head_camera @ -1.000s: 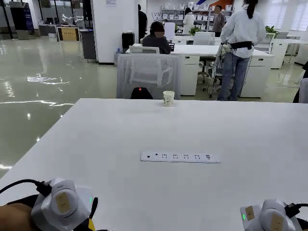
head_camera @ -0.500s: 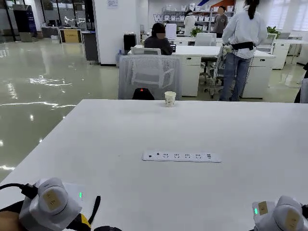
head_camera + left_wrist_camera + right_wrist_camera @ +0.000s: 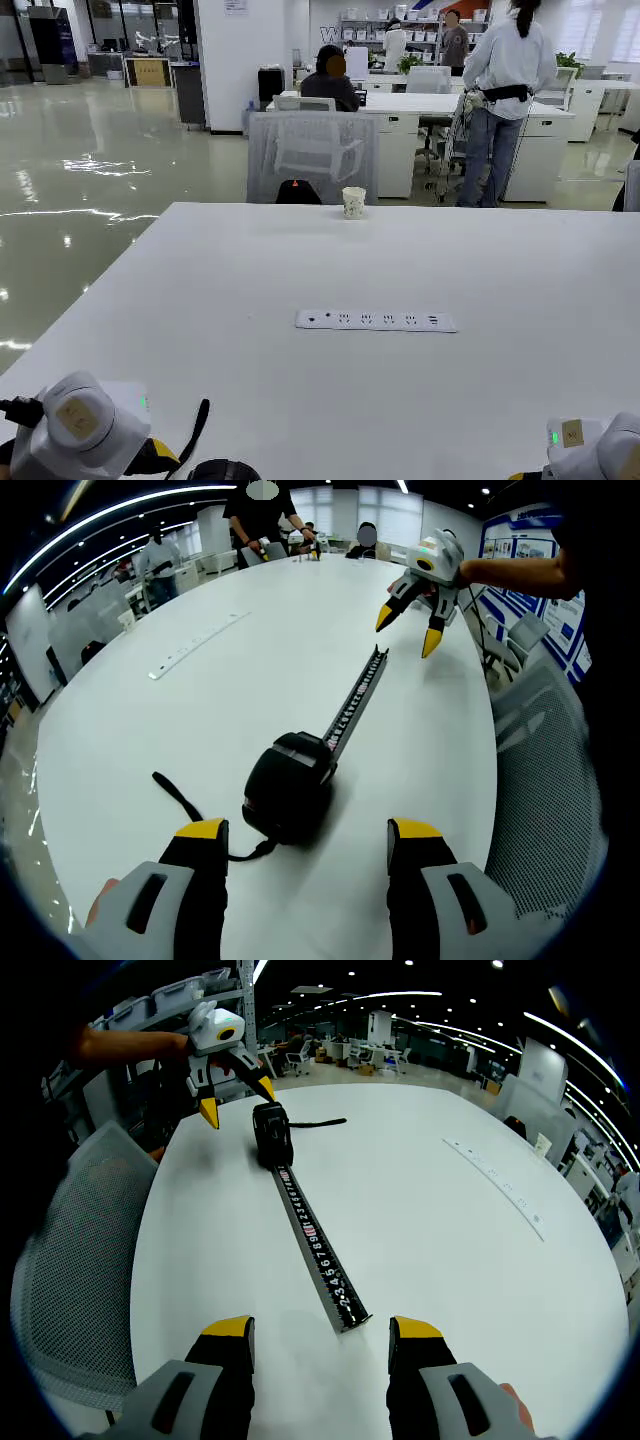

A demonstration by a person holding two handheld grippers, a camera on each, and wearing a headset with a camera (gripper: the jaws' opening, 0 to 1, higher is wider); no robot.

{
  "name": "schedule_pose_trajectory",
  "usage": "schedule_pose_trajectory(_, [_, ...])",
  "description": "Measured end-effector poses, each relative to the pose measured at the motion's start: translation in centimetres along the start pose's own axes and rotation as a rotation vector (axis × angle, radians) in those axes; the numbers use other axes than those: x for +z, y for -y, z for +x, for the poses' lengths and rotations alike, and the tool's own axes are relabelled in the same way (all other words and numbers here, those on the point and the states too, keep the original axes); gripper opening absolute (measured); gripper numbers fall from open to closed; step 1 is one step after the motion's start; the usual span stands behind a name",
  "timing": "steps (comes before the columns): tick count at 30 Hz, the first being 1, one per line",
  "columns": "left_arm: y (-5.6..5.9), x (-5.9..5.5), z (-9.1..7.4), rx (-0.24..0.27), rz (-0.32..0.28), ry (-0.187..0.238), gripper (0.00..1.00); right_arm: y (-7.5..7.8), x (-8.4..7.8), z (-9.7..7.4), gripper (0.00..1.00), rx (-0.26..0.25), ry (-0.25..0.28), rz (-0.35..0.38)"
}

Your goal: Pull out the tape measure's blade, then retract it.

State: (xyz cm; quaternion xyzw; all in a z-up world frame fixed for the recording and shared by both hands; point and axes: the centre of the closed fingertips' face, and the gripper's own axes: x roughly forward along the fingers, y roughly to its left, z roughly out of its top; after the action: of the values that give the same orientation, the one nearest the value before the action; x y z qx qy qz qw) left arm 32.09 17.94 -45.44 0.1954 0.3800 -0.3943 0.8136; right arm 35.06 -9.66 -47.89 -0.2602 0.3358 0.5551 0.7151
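"Where does the headset look from?"

"From the near edge of the table [image 3: 200, 300], forward and down toward its far edge."

"And the two gripper views?"

"Low over that near edge, facing each other along the blade [image 3: 315, 1250]. The left gripper [image 3: 238, 1102] sits close behind the tape measure [image 3: 290, 795], the right gripper [image 3: 405, 635] at the blade's tip. Each view catches the other gripper."

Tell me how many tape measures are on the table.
1. The tape measure lies on the white table, its case just ahead of the left gripper, its blade stretched toward the right gripper. More may lie off-camera.
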Motion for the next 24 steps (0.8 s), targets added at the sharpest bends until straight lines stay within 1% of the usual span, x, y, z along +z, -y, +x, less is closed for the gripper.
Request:
schedule_pose_trajectory(2, [0.1, 0.1, -0.1, 0.019, -0.013, 0.021, 0.64, -0.3, 0.1, -0.1, 0.53, -0.006, 0.013, 0.019])
schedule_pose_trajectory(4, [0.3, 0.1, -0.1, 0.024, -0.028, 0.037, 0.66, -0.6, 0.0, -0.2, 0.55, -0.017, 0.018, 0.03])
schedule_pose_trajectory(9, [0.7, 0.0, -0.2, 0.057, -0.057, 0.07, 0.71, -1.3, -0.1, -0.3, 0.57, -0.031, 0.042, 0.06])
schedule_pose_trajectory(15, [1.6, -0.4, -0.4, 0.071, -0.092, 0.096, 0.73, -2.0, -0.2, -0.5, 0.61, -0.059, 0.068, 0.103])
schedule_pose_trajectory(20, [2.2, -0.3, -0.9, 0.098, -0.115, 0.129, 0.75, -2.6, 0.1, -0.7, 0.65, -0.08, 0.096, 0.138])
schedule_pose_trajectory(21, [2.4, -0.2, -1.0, 0.105, -0.13, 0.141, 0.75, -2.7, 0.1, -0.8, 0.66, -0.086, 0.103, 0.147])
schedule_pose_trajectory(24, [2.9, -0.2, -1.3, 0.115, -0.143, 0.156, 0.76, -3.0, 0.4, -1.0, 0.68, -0.104, 0.127, 0.17])
